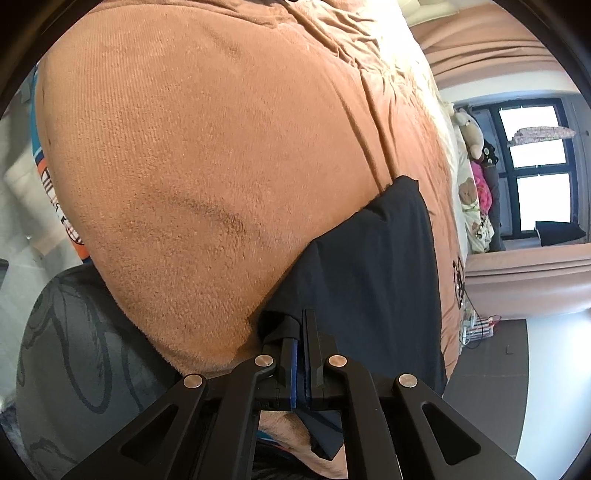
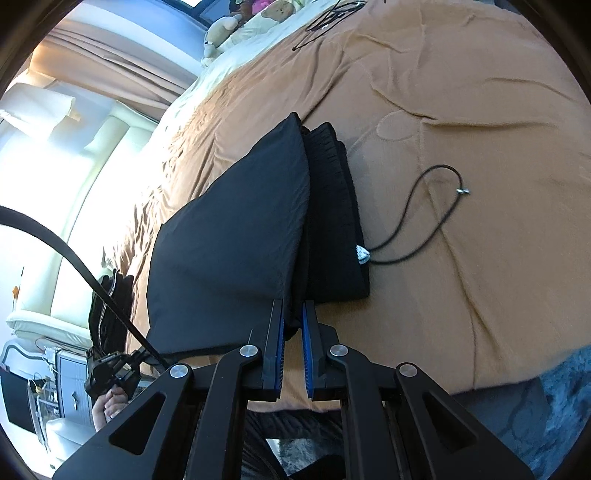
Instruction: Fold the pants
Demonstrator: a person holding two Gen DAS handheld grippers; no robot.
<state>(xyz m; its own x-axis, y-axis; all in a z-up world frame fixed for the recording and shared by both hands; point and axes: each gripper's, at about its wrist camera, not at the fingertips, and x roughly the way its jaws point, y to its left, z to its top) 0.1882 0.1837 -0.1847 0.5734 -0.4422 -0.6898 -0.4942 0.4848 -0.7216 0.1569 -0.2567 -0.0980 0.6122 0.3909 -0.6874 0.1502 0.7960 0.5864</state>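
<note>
the black pants (image 2: 236,229) lie partly folded on the tan blanket (image 2: 461,147) over the bed, near its front edge. the right gripper (image 2: 293,317) pinches the pants' near edge between its blue pads, a layer lifted and tented up toward it. the left gripper (image 1: 301,328) is pressed tight on another bit of the pants' (image 1: 369,266) cloth at the blanket's (image 1: 184,147) near edge. a thin black cord (image 2: 424,218) trails right from the waistband. stuffed toys (image 2: 221,29) sit far off by the pillow.

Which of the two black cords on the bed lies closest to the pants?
The looped cord with the metal tip, running out from the pants; the tangled cord lies far off.
</note>
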